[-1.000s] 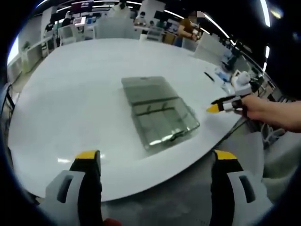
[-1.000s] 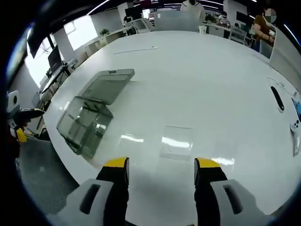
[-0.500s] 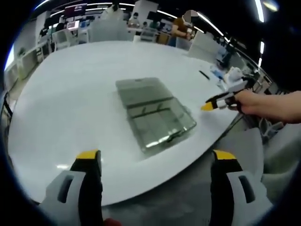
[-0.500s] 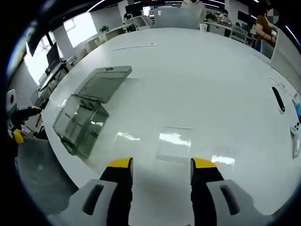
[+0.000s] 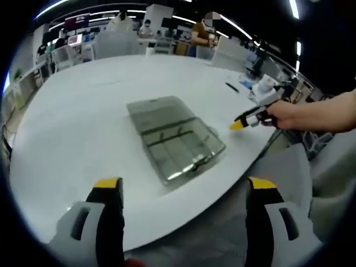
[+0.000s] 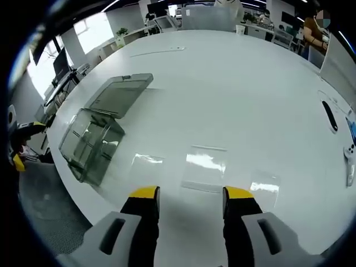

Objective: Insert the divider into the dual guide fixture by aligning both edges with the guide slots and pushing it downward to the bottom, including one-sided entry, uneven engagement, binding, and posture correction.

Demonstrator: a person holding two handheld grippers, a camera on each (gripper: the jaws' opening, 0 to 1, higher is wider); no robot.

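A clear plastic box, the guide fixture (image 5: 177,149), lies on the white table (image 5: 72,122) near its front edge, with its hinged lid (image 5: 154,110) folded open behind it. My left gripper (image 5: 185,188) hovers open in front of the table edge, with nothing between its jaws. In the right gripper view the fixture (image 6: 92,143) is at the left. A flat clear divider (image 6: 204,167) lies on the table just ahead of my right gripper (image 6: 192,194), which is open and empty. The right gripper (image 5: 245,121) and the hand holding it enter the left gripper view from the right.
A black pen (image 6: 329,115) and a white object (image 6: 350,151) lie near the table's right edge. The left gripper's yellow tip (image 6: 18,161) shows at the far left. Desks, chairs and people (image 5: 200,34) fill the room behind the table.
The right gripper has edged closer to the flat divider and its jaws have narrowed slightly. In the left gripper view the right gripper has moved up and left over the table edge.
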